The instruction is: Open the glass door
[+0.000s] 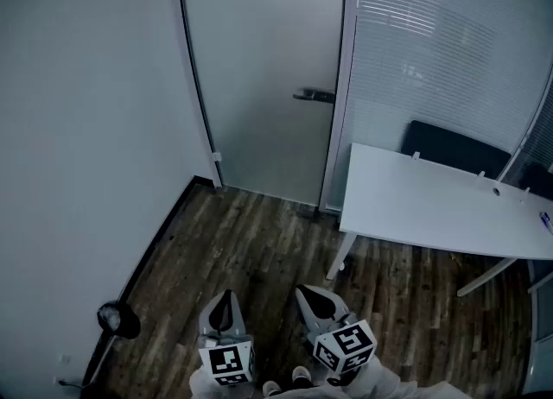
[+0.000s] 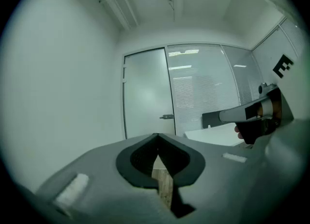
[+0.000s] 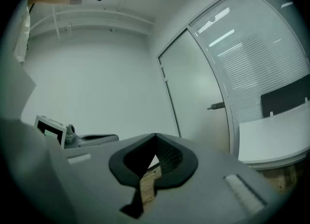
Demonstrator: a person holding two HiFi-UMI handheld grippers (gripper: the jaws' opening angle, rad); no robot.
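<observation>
The frosted glass door stands closed in the far wall, its dark lever handle on the right side by the frame. My left gripper and right gripper hang side by side low in the head view, well back from the door, both shut with nothing between the jaws. In the left gripper view the door and handle lie straight beyond the shut left gripper. The right gripper view has the door and handle to the right of the shut right gripper.
A white table stands at the right near the door, with a black chair behind it. A blinds-covered glass partition adjoins the door. A plain wall runs along the left, and a small black object on a stand sits by it.
</observation>
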